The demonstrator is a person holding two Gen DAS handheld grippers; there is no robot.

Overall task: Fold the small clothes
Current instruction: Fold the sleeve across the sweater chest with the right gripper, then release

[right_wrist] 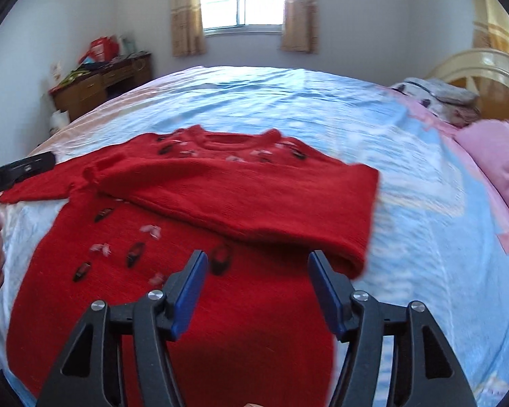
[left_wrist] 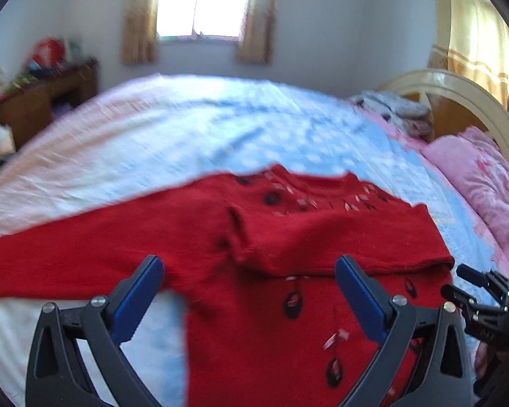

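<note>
The bed (right_wrist: 288,108) carries the red sweater (right_wrist: 186,271), spread flat with its neck far from the person and one sleeve folded across the chest. The other sleeve (left_wrist: 51,264) runs out sideways, nearest the left tongs (left_wrist: 251,291), released and empty; the right tongs (right_wrist: 257,288), also released, hover over the hem

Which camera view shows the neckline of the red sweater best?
The right wrist view. There the round neckline of the red sweater is fully visible and fairly sharp, lying on the bed. In the left wrist view the neckline appears only as a blurred far edge, so its shape is unclear.
</note>
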